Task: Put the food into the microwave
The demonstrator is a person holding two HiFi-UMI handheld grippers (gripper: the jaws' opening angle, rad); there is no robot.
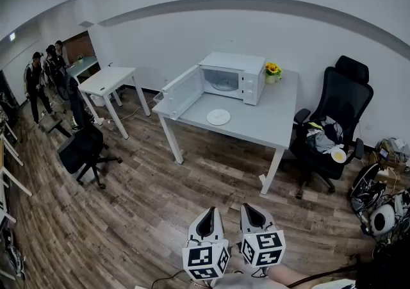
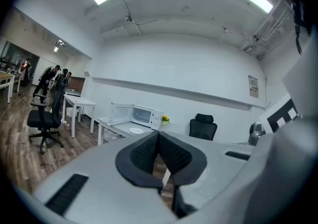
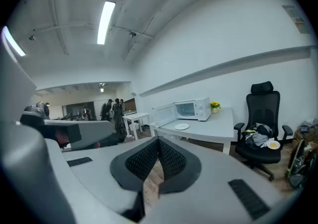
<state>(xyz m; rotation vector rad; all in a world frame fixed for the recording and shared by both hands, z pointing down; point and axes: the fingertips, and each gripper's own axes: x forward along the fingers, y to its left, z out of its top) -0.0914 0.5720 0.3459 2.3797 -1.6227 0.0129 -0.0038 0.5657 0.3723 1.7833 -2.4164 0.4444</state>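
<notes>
Two hand-held grippers: the left hand-held gripper (image 1: 206, 214) and the right hand-held gripper (image 1: 252, 209) are both shut, holding nothing, far from the tabletop (image 1: 269, 121).
Microwave (image 1: 232, 78): on the tabletop, door (image 1: 182, 92) wide open.
Food: likely on the white plate (image 1: 218, 116), on the tabletop just in front of the microwave; too small to see what it is.
Other plate (image 1: 337, 154): something yellow on it, on the black chair (image 1: 343, 99).
Feel: probably hard, smooth, light, breakable.
Hold: pinch the rim; keep it flat.

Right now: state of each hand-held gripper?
Left hand-held gripper: closed, holding nothing.
Right hand-held gripper: closed, holding nothing.
</notes>
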